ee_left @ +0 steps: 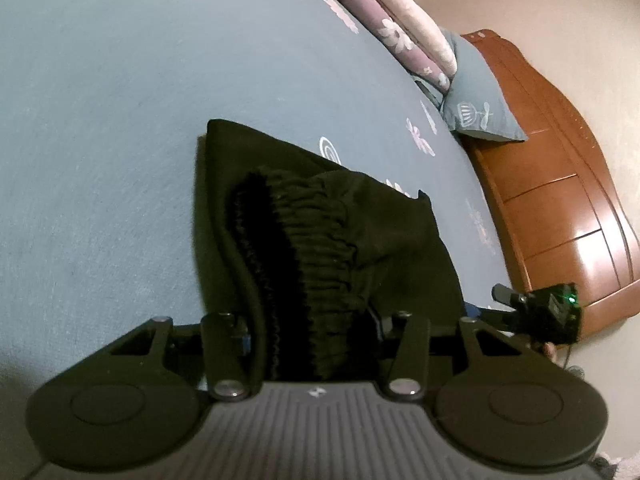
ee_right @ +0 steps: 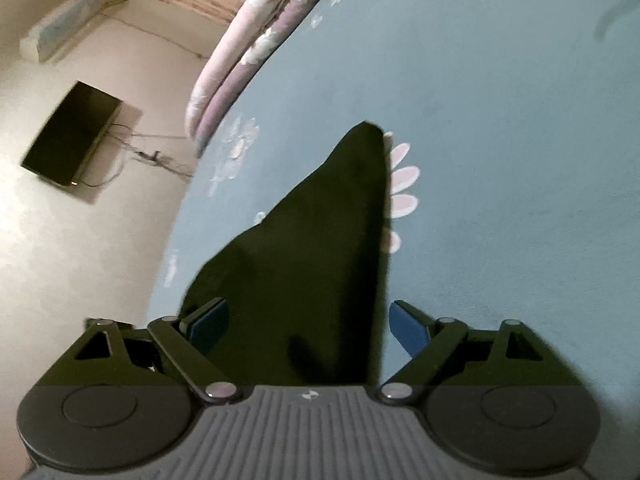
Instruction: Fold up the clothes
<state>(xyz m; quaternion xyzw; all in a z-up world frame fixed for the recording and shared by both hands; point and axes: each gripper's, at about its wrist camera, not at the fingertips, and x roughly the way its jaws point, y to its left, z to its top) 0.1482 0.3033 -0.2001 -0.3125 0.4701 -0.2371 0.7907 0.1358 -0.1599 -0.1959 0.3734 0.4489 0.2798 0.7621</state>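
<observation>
Left wrist view: left gripper (ee_left: 312,328) low in the frame, black linkage arms angled inward, jaws clamped on the bunched end of a black garment (ee_left: 304,208). Pads almost hidden in the cloth, only slivers of blue at either side. Between the fingers, a ribbed, gathered elastic waistband (ee_left: 320,248), puckered into tight ridges. Beyond it, smooth matte fabric spread in a rough triangle over the middle of the bed sheet (ee_left: 100,140). Sheet dull blue, finely napped, printed with pale flowers. Along the far edge of the bed, a rolled quilt (ee_left: 400,20) in pink and mauve floral cloth. At the head end, a blue pillow (ee_left: 476,108) leaning against a glossy, curved wooden headboard (ee_left: 560,184).

Right wrist view: right gripper (ee_right: 308,326) with jaws wide apart, flat blue pads (ee_right: 406,330) clear on the right side, the left pad at the cloth's edge. Clamps nothing. Garment (ee_right: 320,240) running up between the fingers, tapering to a blunt point on the sheet (ee_right: 500,140) near a petal print. Quilt (ee_right: 248,48) along the bed's far edge; past it a pale wall with a dark flat television (ee_right: 72,132).
</observation>
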